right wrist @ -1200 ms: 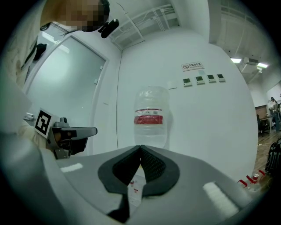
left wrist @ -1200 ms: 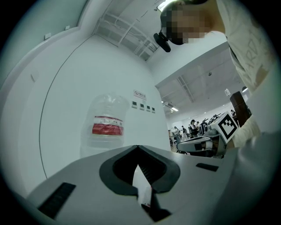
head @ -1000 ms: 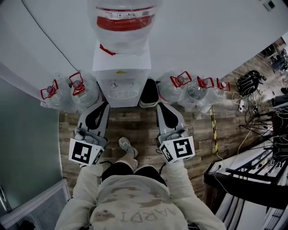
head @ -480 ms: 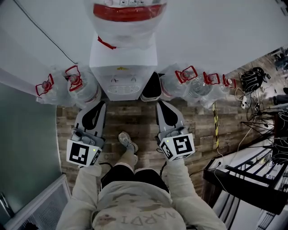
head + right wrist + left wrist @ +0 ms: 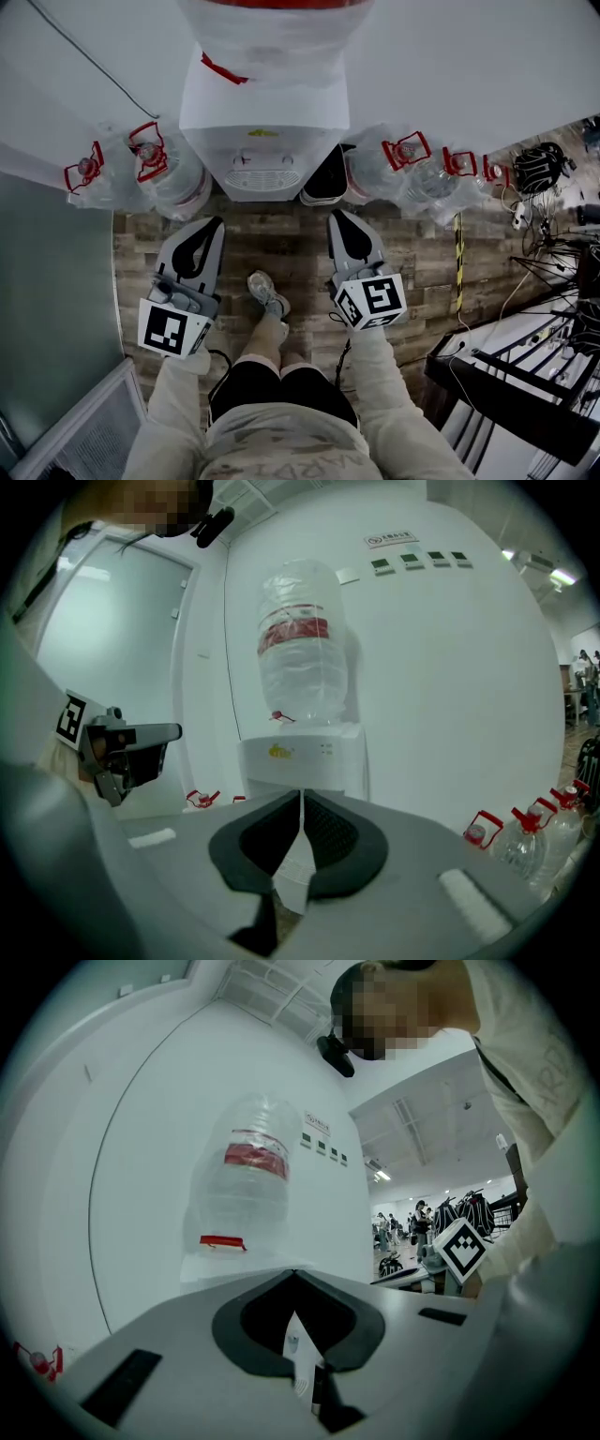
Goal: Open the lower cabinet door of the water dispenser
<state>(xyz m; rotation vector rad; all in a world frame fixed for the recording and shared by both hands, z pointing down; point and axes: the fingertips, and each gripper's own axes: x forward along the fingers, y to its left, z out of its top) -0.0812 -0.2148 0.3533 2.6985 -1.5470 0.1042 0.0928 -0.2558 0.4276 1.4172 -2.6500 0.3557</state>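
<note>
The white water dispenser [image 5: 263, 122] stands against the wall with a clear bottle [image 5: 302, 649] upside down on top. From above I see only its top and tap panel [image 5: 263, 173]; the lower cabinet door is hidden. My left gripper [image 5: 210, 225] and right gripper [image 5: 338, 217] point at it from the wooden floor side, a short way off, one on each side of its front. Both are shut with nothing between the jaws. In the right gripper view the dispenser [image 5: 298, 757] sits straight ahead above the right gripper [image 5: 300, 799]. The left gripper [image 5: 293, 1276] also faces the bottle [image 5: 246, 1185].
Several clear water bottles with red handles [image 5: 155, 169] [image 5: 412, 173] crowd the floor on both sides of the dispenser. A dark bin [image 5: 324, 178] stands at its right. Cables and racks [image 5: 525, 328] fill the right side. My shoe [image 5: 267, 292] is between the grippers.
Both grippers have sunk lower while staying shut and pointed at the dispenser. The head view has shifted, so the dispenser looks larger and nearer.
</note>
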